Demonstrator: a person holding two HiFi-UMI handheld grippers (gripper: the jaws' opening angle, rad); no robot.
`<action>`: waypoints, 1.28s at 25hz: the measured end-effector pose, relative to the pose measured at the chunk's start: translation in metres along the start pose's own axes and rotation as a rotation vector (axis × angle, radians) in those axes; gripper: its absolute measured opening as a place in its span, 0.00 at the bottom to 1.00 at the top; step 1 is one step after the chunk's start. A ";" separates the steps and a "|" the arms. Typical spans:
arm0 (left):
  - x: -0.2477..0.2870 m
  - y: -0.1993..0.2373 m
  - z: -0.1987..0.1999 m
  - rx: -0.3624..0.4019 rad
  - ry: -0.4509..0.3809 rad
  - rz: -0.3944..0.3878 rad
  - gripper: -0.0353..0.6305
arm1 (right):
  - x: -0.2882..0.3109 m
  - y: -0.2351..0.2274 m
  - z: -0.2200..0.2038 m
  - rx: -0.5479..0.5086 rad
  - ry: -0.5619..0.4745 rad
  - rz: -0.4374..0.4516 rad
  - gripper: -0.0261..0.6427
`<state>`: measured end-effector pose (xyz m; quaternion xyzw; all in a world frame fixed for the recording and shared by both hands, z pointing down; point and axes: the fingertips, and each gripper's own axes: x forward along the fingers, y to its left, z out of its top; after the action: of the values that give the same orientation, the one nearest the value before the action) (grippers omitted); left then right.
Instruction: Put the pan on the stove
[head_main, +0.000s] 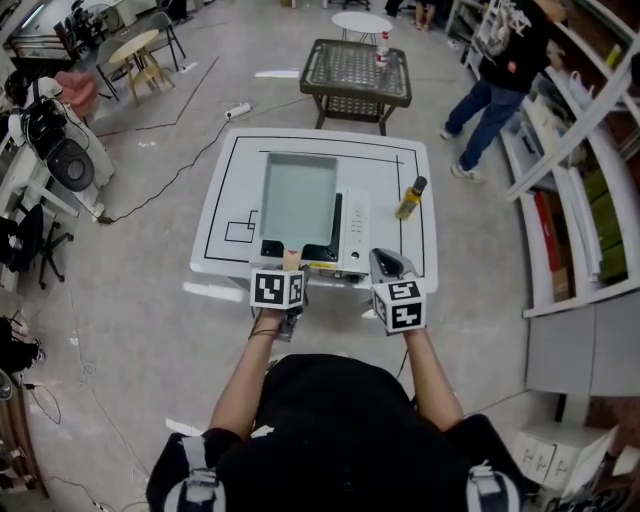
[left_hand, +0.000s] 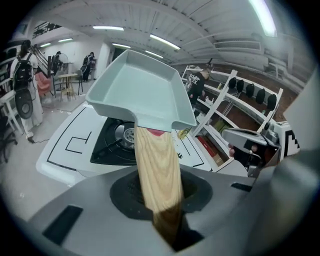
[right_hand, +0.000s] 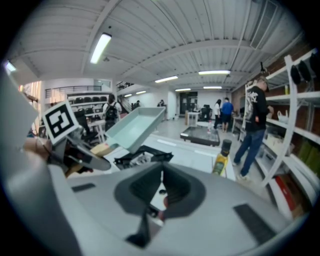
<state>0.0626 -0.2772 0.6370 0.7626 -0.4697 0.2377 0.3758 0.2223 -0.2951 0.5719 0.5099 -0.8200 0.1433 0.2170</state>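
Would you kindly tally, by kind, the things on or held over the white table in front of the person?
Pan: 1
Stove: 1
Bottle: 1
Total: 3

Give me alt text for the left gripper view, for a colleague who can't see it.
The left gripper grips the wooden handle of a pale green rectangular pan, holding it tilted in the air above a black stove on a white table. Shelves and the right gripper show at the right.
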 end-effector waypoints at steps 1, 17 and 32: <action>0.003 0.002 -0.001 -0.014 0.009 -0.002 0.20 | 0.001 0.001 -0.001 -0.002 0.002 0.002 0.09; 0.037 0.013 -0.026 -0.061 0.142 0.029 0.20 | 0.009 -0.002 -0.019 -0.007 0.055 0.018 0.09; 0.051 0.018 -0.044 -0.102 0.195 0.039 0.20 | 0.011 -0.006 -0.039 -0.012 0.101 0.017 0.09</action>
<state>0.0692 -0.2745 0.7064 0.7065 -0.4572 0.2936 0.4535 0.2314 -0.2885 0.6117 0.4936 -0.8131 0.1657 0.2602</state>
